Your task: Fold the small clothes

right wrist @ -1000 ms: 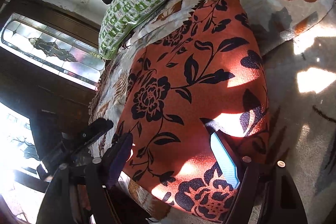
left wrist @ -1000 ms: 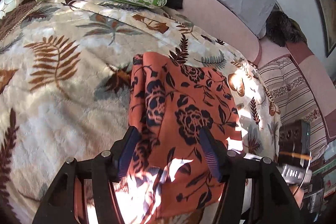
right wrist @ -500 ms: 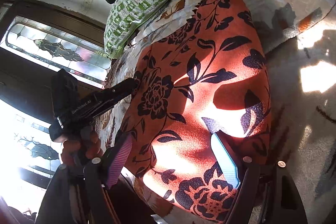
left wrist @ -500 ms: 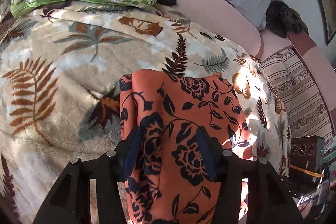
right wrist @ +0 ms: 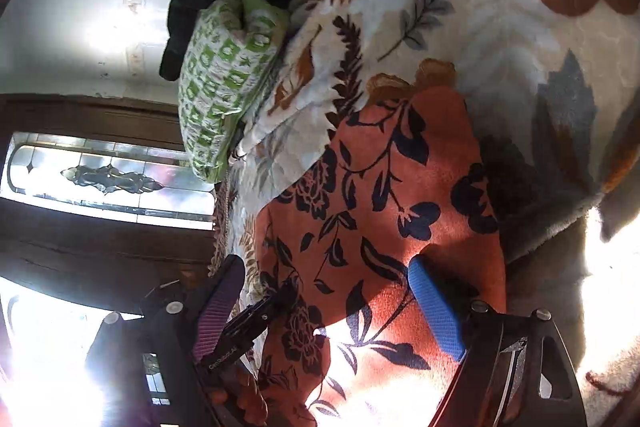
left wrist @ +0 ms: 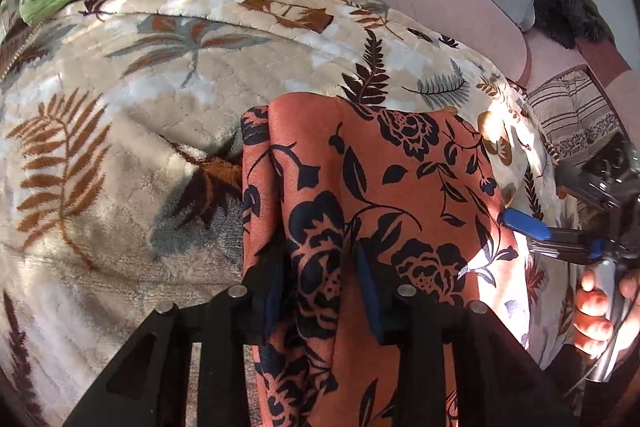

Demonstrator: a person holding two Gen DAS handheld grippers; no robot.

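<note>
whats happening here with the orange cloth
A person is folding an orange floral garment on a leaf-print blanket, a gripper in each hand. The left gripper has just been closing, with a ridge of the cloth between its fingers. The right gripper has been opening; its pads straddle the cloth without pinching it.

Right gripper (right wrist: 332,307) jaws wide, orange floral garment (right wrist: 384,211) between
</note>
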